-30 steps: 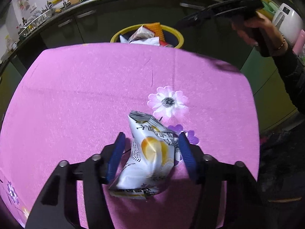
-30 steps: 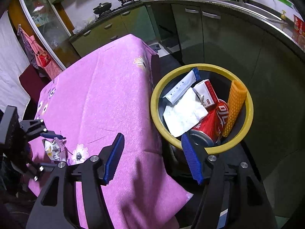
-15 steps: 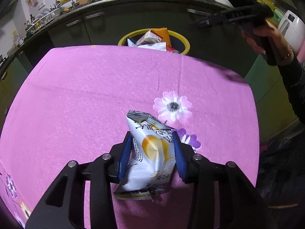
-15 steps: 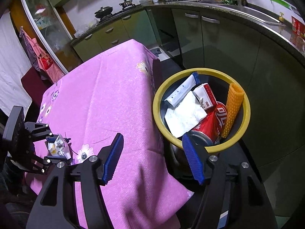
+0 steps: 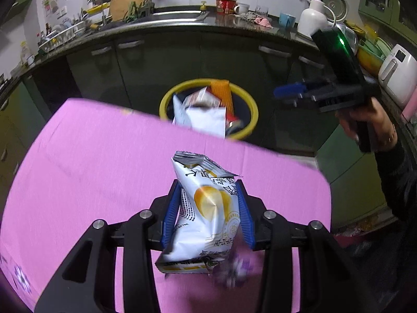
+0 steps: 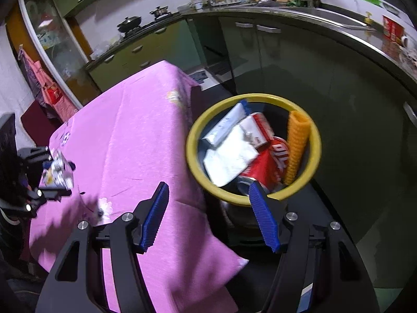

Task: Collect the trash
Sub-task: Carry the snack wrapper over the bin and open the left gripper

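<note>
Left gripper is clamping the snack bag, apparently lifting it clear of the pink tablecloth; right gripper is hovering open, empty; next it's needing carry over the yellow-rimmed bin and release.

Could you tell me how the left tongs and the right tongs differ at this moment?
The left tongs are shut on a white snack bag; the right tongs stand open and empty. Left is over the pink tablecloth, right nearer the yellow bin. Both have blue pads.
</note>
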`<state>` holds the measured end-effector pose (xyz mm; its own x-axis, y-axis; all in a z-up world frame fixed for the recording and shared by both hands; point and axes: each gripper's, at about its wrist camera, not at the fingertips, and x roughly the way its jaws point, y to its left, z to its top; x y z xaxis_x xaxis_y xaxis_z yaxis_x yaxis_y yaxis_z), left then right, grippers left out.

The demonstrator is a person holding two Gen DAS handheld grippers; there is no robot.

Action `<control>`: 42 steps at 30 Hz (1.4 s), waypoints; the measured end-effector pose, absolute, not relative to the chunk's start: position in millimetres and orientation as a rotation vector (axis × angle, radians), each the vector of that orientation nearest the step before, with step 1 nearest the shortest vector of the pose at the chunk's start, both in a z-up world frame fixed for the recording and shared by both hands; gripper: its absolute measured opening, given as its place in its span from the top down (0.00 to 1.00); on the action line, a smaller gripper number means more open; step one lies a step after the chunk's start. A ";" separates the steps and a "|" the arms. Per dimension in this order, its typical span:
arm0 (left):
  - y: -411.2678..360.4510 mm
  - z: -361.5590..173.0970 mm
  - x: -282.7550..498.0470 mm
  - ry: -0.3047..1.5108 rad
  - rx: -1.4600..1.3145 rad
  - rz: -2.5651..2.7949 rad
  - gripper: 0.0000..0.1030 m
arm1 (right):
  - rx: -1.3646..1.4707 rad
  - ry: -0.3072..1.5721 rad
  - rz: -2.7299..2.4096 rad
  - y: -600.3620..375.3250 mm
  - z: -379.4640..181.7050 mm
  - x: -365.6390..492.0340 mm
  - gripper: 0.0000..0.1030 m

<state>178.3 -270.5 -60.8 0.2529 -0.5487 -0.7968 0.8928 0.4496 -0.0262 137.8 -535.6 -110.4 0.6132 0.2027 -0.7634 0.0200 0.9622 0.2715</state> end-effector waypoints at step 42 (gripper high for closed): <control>-549.0 -131.5 271.5 1.036 0.594 -1.090 0.34 | 0.444 0.896 -0.003 -626.4 -145.0 92.7 0.38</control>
